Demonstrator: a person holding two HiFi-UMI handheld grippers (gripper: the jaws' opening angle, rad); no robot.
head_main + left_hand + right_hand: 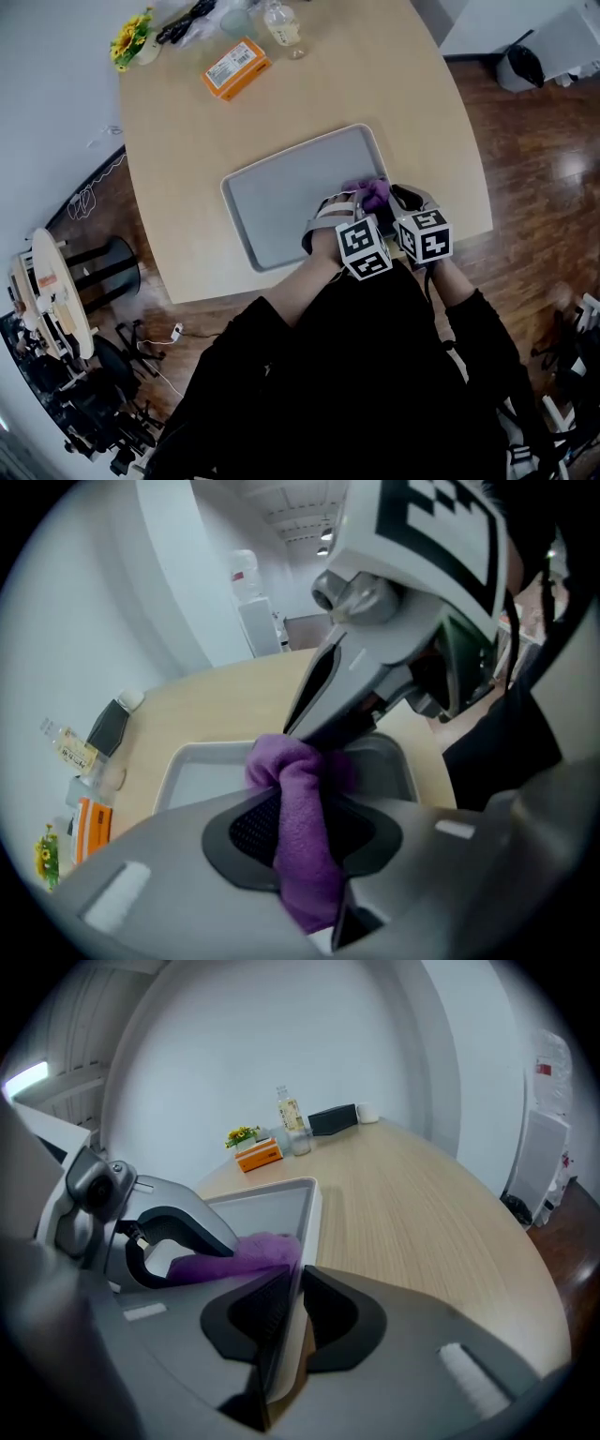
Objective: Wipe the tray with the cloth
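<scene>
One purple cloth, soft and fleecy with a short nap, is bunched into a thick fold. It is pinched between the dark ribbed pads of the left gripper, whose jaws are clenched on it. The bunch sits at the right-hand corner, nearest the person, of the tray. The tray is a shallow grey rectangle with rounded corners, a smooth matt floor and a low raised rim.

The right gripper is clamped on that rim close to the same corner. The thin edge runs between its two pads, which press on it from both sides. The grippers stand close side by side, both of pale grey plastic, each topped by a cube of black and white square markers.

How much of the cloth touches the tray floor cannot be made out. In the head view the left gripper's body covers most of it, and in the left gripper view the jaw housing cuts off its lower end.

The tray lies on a table of light wood grain with a curved edge. At the far end stand an orange box, a clear bottle, yellow flowers and a black object too small to identify. The person's dark clothing hides the table's near edge.
</scene>
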